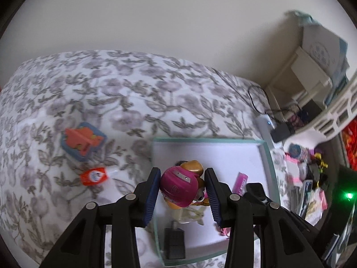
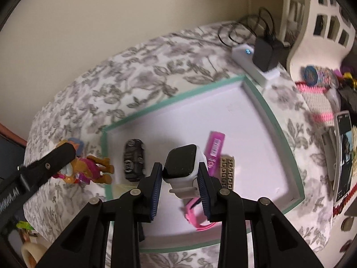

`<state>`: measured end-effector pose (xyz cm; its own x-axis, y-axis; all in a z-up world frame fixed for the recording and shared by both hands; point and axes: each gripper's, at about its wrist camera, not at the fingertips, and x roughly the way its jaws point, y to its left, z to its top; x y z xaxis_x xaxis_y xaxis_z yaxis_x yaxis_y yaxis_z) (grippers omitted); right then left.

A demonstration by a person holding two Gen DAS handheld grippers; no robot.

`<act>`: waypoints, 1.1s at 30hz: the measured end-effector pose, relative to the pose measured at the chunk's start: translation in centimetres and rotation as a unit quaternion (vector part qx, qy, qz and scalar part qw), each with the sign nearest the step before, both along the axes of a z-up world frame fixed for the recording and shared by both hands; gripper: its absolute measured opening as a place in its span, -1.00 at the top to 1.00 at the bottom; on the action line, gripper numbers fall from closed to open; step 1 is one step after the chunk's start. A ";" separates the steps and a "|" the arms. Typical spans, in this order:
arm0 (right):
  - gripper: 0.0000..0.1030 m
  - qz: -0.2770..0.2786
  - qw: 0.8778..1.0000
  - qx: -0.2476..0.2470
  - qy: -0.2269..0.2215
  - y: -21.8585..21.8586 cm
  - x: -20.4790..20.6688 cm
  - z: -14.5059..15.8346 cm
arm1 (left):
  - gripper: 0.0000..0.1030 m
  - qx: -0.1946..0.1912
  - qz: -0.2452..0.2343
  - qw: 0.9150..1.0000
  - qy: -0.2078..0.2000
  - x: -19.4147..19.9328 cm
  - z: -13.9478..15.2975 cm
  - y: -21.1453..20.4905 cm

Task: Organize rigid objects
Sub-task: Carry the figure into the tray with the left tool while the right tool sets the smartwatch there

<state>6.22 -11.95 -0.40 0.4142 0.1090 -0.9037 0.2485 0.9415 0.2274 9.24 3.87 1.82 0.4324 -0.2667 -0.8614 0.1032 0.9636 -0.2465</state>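
Note:
A white tray with a green rim point(image 2: 263, 102) lies on the flowered bedspread point(image 1: 125, 93). My left gripper point(image 1: 182, 174) is shut on a toy dog point(image 1: 178, 185) with a pink helmet, held over the tray's left edge point(image 1: 156, 225). In the right wrist view the toy dog point(image 2: 93, 169) hangs below a left finger point(image 2: 55, 158), just left of the tray. My right gripper point(image 2: 179, 167) is shut on a smartwatch point(image 2: 180, 160) with a dark face and white band, above the tray's near middle. In the tray lie a black oval object point(image 2: 133, 163), a pink tube point(image 2: 215, 149), a gold patterned piece point(image 2: 227, 172) and a pink band point(image 2: 198, 218).
An orange-and-blue toy point(image 1: 82, 141) and a small orange item point(image 1: 93, 176) lie on the bedspread left of the tray. Behind the tray sits a white power strip with a black adapter point(image 2: 263, 53). A white lattice basket point(image 2: 312, 22), knitted items point(image 2: 316, 98) and a phone point(image 2: 343, 151) crowd the right.

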 end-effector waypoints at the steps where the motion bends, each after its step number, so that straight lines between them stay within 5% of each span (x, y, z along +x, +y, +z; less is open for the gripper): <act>1: 0.36 -0.003 1.000 0.003 0.004 -0.3 0.0 -0.3 | 0.16 0.002 -0.005 1.000 0.005 0.0 -0.4 -0.5; 21: 0.35 -0.019 0.999 -0.003 0.034 -1.9 0.4 -2.1 | 0.16 0.009 -0.023 0.998 0.066 0.7 -5.3 -3.2; 33: 0.35 -0.013 1.000 -0.007 0.024 -1.5 0.5 -1.3 | 0.14 0.018 -0.013 0.998 0.067 0.9 -5.1 -2.7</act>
<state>6.74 -13.41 -1.68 0.3729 0.0854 -0.9240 0.2830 0.9379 0.2008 10.14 1.18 -3.23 0.3065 -0.2440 -0.9201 0.0962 0.9696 -0.2250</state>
